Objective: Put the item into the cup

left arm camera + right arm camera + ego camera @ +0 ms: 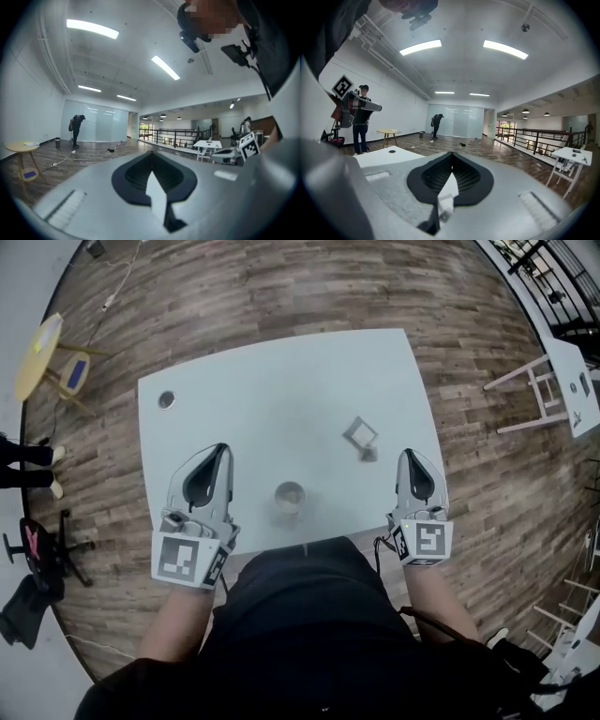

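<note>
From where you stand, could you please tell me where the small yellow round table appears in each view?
Head view: the yellow round table sits at the far upper left, on the wood floor.
Left gripper view: at the left edge, just below mid-height.
Right gripper view: left of centre, beyond the white table.
Shared landmark: the wood floor.

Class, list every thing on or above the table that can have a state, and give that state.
cup: upright on the table, nothing touching it.
item: lying on the table, outside the cup.
left gripper: shut, empty.
right gripper: shut, empty.
</note>
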A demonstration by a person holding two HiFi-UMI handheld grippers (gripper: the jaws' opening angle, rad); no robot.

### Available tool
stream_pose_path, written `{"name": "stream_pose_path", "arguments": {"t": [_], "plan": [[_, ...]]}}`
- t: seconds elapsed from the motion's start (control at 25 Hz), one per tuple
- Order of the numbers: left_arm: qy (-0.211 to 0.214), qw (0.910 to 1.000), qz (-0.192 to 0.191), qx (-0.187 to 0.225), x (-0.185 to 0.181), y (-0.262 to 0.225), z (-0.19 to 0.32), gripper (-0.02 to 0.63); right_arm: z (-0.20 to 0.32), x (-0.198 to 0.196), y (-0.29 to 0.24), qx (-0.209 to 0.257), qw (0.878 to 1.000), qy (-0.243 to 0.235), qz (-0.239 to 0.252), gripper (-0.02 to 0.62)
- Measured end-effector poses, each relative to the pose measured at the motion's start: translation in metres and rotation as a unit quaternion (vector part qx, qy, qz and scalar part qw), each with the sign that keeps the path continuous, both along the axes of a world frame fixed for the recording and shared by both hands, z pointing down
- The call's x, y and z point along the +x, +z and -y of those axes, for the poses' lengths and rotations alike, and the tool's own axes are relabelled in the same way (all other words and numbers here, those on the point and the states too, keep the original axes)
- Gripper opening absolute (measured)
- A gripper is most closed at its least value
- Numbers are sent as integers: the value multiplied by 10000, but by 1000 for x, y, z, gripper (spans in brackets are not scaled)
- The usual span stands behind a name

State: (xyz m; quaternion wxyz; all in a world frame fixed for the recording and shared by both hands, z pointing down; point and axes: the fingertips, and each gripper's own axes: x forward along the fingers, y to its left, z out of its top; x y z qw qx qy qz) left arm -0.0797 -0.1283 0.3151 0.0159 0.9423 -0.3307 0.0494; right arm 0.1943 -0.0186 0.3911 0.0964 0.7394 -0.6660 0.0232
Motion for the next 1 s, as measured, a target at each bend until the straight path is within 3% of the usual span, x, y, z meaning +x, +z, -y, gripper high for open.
{"name": "stream_pose_path", "arguments": {"t": [0.28, 0.76, 1.0], "plan": [[82, 9997, 191, -147, 8, 13, 7, -2, 0, -3, 35, -357, 9988, 9, 334, 2], [323, 9979, 389, -416, 35, 30, 9, -2, -1, 2, 73, -762, 9959, -30, 480, 4], [388, 9969, 508, -460, 43, 36, 9, -2, 1, 1, 94, -979, 9935, -50, 578, 41]]}}
